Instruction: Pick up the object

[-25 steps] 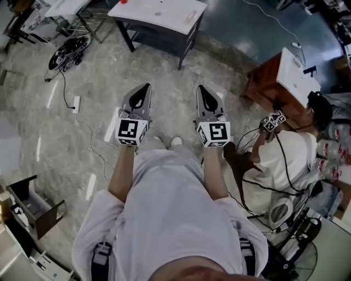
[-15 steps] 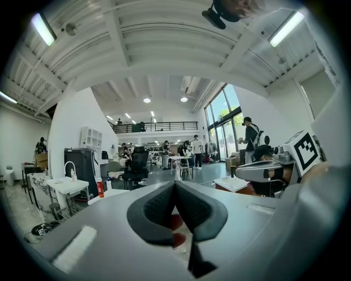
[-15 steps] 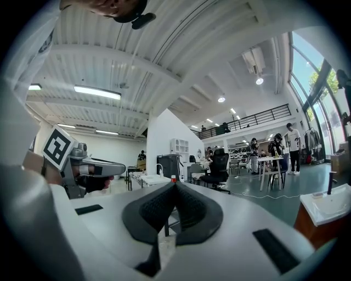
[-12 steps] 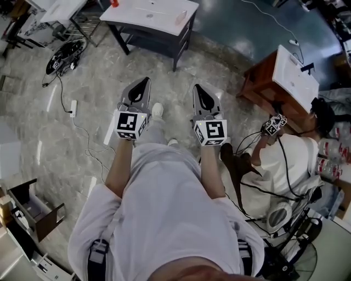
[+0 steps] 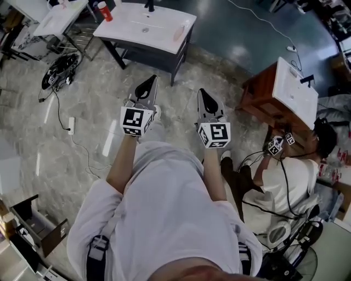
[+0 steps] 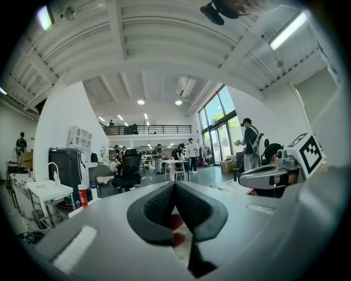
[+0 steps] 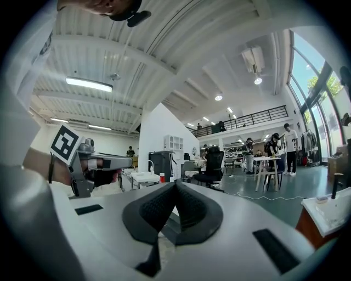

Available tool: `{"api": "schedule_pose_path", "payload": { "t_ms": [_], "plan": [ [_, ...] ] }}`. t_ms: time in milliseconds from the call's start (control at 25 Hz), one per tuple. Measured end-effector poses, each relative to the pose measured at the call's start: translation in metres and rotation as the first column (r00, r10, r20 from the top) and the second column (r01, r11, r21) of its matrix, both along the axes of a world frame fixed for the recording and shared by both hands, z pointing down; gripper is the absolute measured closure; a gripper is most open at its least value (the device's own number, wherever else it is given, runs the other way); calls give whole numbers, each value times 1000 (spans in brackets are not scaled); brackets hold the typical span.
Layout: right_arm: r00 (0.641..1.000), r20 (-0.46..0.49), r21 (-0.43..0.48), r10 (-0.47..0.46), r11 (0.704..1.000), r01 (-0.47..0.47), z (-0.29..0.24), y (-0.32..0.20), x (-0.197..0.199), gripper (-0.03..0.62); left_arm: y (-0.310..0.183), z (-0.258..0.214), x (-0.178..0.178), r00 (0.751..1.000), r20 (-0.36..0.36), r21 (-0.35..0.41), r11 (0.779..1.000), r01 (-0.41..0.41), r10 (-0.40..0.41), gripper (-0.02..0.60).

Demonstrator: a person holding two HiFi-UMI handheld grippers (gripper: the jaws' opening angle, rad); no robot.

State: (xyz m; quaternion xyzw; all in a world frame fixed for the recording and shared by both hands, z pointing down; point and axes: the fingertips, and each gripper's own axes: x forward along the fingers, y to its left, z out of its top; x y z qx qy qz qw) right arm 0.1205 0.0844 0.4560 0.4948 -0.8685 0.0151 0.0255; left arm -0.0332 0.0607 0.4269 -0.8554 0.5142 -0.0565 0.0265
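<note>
Nearer now, the red cup (image 5: 104,11) stands well beyond the closed left tool (image 5: 149,82)

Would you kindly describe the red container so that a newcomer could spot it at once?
Ahead of the person stands a white sink top on a dark frame. By its left corner is the red container, the only bright red thing there, unlike the black tap.

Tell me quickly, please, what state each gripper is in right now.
Left gripper: closed, holding nothing.
Right gripper: closed, holding nothing.
</note>
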Motion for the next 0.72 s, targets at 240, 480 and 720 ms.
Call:
{"api": "schedule_pose_path", "payload": {
  "t_ms": [240,480,720],
  "plan": [
    [999,-31,-68,26,997,-28,10,-107,-34,592,-114,4,-21,999,-20,-30,998,-50,49,581],
    [998,-59,-161,36,986,-45,33,-209,-78,592,-214,14,-50,994,-54,-74,993,-97,93,581],
    [996,-74,-252,51,965,-68,62,-282,-94,591,-288,34,-86,995,-93,-119,992,-51,40,581]
  ]
}}
